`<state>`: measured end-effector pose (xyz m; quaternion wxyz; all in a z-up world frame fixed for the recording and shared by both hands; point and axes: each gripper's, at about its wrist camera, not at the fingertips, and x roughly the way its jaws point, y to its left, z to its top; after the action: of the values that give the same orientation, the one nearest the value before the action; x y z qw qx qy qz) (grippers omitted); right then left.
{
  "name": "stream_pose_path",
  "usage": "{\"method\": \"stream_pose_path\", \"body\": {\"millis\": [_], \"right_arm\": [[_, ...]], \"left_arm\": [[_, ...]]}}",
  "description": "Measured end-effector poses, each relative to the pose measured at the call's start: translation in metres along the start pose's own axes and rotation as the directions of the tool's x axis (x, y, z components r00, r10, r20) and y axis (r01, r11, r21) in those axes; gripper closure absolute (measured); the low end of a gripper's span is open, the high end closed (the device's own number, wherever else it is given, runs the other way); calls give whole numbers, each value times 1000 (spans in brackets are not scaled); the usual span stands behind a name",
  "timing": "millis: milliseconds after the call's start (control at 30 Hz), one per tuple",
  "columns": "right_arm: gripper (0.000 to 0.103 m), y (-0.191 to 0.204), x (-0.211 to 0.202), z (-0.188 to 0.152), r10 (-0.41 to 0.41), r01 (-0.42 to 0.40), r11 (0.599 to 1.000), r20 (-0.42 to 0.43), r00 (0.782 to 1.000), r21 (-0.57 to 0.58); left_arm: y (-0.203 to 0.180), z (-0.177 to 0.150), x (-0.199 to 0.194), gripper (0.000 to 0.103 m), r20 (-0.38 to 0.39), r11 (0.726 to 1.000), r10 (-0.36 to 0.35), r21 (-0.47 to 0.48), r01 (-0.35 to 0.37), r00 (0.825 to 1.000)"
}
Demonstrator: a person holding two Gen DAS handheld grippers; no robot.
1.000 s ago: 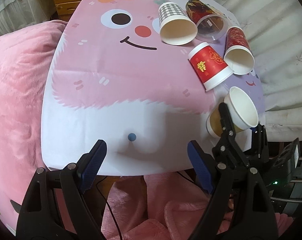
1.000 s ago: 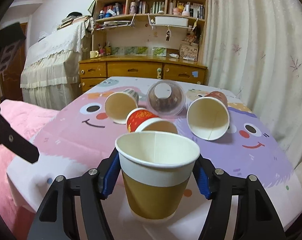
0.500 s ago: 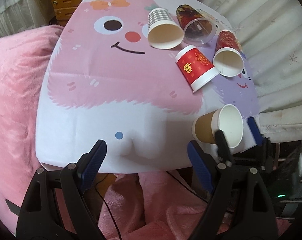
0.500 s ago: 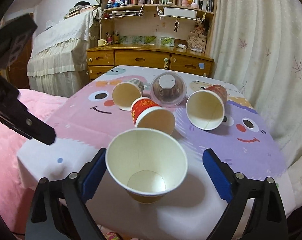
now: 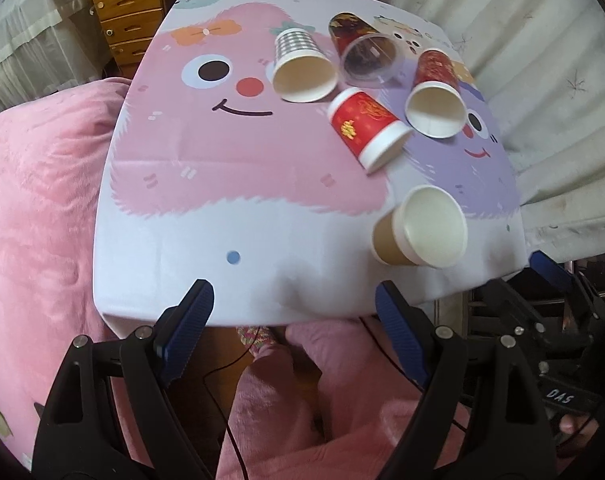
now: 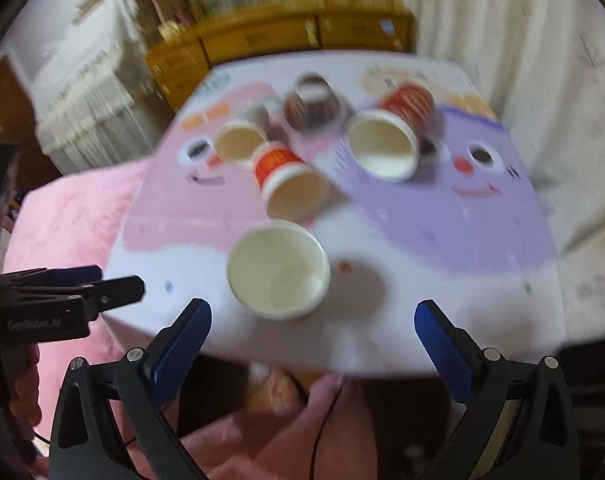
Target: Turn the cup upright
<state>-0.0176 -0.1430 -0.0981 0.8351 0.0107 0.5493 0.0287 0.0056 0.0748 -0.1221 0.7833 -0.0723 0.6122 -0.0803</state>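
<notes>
A brown paper cup stands upright near the table's front edge, its white inside showing; it also shows in the right wrist view. My right gripper is open and empty, pulled back off the front edge, apart from the cup. My left gripper is open and empty, above the front edge to the cup's left. A red cup, a checked cup, a clear cup and a red patterned cup lie on their sides farther back.
The table wears a pink and purple cartoon cloth. A pink blanket lies to the left. A wooden dresser stands behind, curtains at the right. A person's legs are below the front edge.
My right gripper has opened, let go of the brown cup and drawn back and up from it. The cup now stands alone. Both grippers have pulled back from the table.
</notes>
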Motion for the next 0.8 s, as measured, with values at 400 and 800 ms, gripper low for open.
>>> {"method": "stream_pose_path", "body": {"millis": [400,800], "right_arm": [[0,-66,-83,-1,75,-57,990,-148,986,126],[0,-79,-111,10,38,-23,988,-95,995,152]], "left_arm": [[-56,5,-76,22,85,999,38,17,-39,996],[-97,-14,-92,22,144,981,185,39,-192,972]]}}
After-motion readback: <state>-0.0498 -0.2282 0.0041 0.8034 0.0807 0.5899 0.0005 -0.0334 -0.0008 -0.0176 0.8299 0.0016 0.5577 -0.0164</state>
